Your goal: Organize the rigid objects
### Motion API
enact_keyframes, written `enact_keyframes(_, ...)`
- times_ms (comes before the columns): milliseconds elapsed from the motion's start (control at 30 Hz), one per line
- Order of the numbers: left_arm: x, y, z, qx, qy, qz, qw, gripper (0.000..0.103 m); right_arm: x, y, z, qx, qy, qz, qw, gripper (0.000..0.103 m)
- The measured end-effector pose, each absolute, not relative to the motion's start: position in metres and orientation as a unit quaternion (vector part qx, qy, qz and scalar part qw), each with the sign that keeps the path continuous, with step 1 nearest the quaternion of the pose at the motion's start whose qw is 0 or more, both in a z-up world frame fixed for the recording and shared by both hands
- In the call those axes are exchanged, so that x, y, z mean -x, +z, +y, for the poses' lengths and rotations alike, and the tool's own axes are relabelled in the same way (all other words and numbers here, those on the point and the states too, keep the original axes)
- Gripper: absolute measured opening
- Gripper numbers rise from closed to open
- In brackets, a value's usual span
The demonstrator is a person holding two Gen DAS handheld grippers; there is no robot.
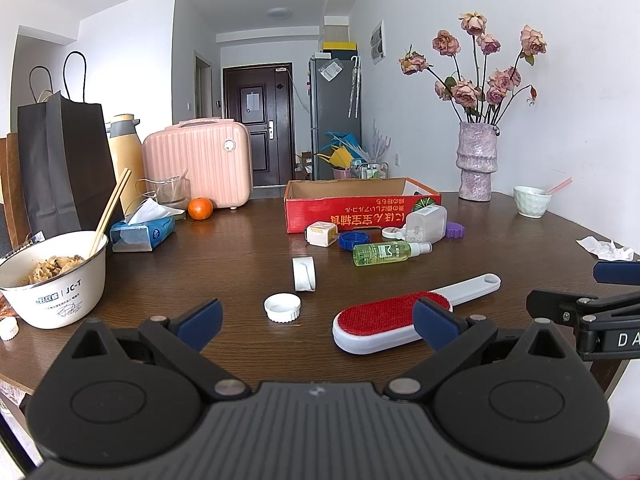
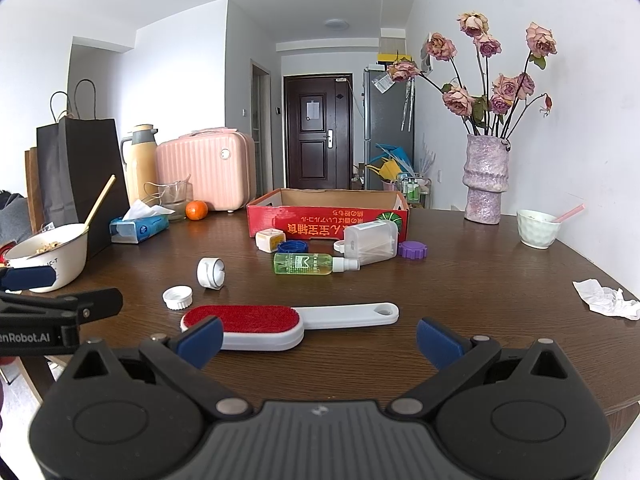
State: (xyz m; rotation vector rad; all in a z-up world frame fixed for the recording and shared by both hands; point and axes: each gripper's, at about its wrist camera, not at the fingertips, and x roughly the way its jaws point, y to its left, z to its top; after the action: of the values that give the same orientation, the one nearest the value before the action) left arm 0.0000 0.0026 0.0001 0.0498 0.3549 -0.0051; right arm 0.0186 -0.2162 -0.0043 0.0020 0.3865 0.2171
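A red cardboard box point(image 1: 344, 216) point(image 2: 320, 216) stands open at the table's far middle. In front of it lie a clear plastic container point(image 1: 426, 222) point(image 2: 372, 242), a green spray bottle point(image 1: 384, 253) point(image 2: 308, 264), a cream cube point(image 1: 320, 234) point(image 2: 270, 240), a blue lid point(image 1: 354, 240) point(image 2: 292, 246), a purple lid point(image 1: 455, 230) point(image 2: 412, 249), a white roll point(image 1: 303, 274) point(image 2: 210, 273) and a white cap point(image 1: 282, 307) point(image 2: 177, 298). A red-and-white lint brush point(image 1: 384, 320) point(image 2: 260, 324) lies nearest. My left gripper point(image 1: 318, 322) and right gripper point(image 2: 318, 340) are open and empty, just before the brush.
A bowl of food with chopsticks point(image 1: 52, 280), tissue pack point(image 1: 142, 232), orange point(image 1: 200, 208), pink case point(image 1: 198, 162), thermos and paper bags stand left. A vase of flowers point(image 1: 476, 160), a white cup point(image 1: 532, 200) and crumpled paper point(image 1: 604, 248) are right.
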Motion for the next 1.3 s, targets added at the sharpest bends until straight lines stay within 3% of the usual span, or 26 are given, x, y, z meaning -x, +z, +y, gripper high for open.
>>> enact_keyframes(800, -0.004, 0.002, 0.009, -0.02, 0.001, 0.179, 0.984, 0.103, -0.019, -0.01, -0.202, 0.009, 0.115, 0.196, 0.974, 0.103)
enact_keyframes(1300, -0.042, -0.007, 0.024, -0.012, 0.016, 0.208, 0.978, 0.103, -0.063, -0.021, -0.183, 0.034, 0.136, 0.233, 0.962, 0.103)
